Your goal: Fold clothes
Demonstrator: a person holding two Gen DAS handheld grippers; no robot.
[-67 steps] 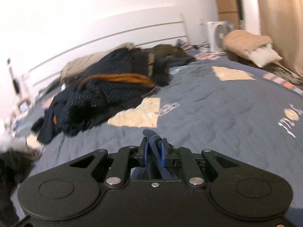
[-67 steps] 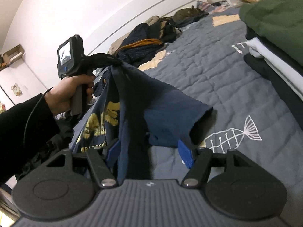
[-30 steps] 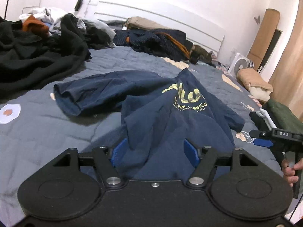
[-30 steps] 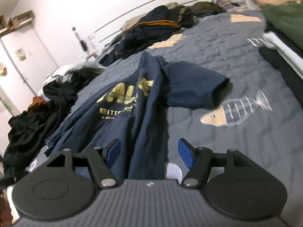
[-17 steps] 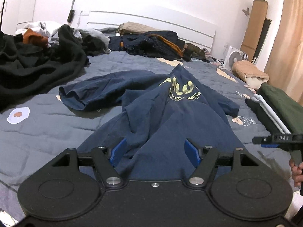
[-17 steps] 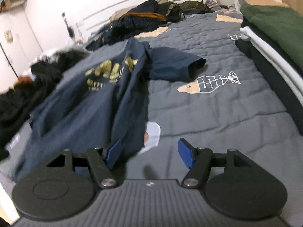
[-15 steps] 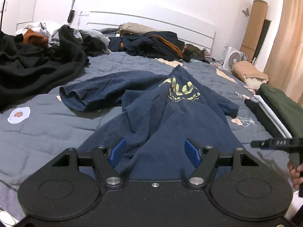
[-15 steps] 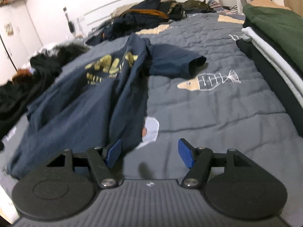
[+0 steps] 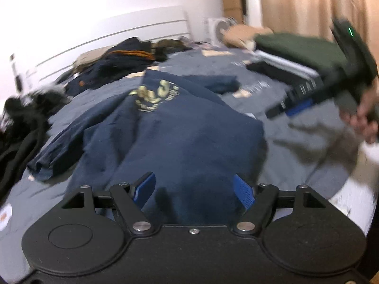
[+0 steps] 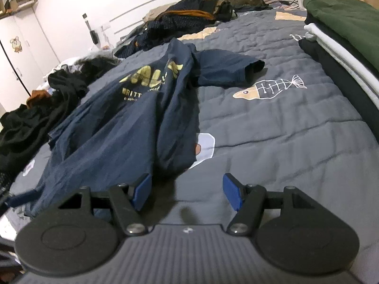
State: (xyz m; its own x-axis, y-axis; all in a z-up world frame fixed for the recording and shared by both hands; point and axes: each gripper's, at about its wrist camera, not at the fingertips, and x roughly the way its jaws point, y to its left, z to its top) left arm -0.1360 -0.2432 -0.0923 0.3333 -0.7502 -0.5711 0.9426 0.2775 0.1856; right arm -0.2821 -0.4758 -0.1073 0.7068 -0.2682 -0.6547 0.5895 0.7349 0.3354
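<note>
Leftmost, a heap of black clothes lies crumpled on the grey quilted bed. Beside it the navy T-shirt with gold lettering sprawls rumpled and unfolded across the quilt, one sleeve flung toward the fish print. The left claw hovers over the shirt's hem, its blue pads apart, cloth below them but not pinched. The right claw stands apart too, with bare quilt between its pads and the shirt's edge just beside the left pad. Rightmost sits a stack of folded garments, dark green on top, near the bed's edge.
</note>
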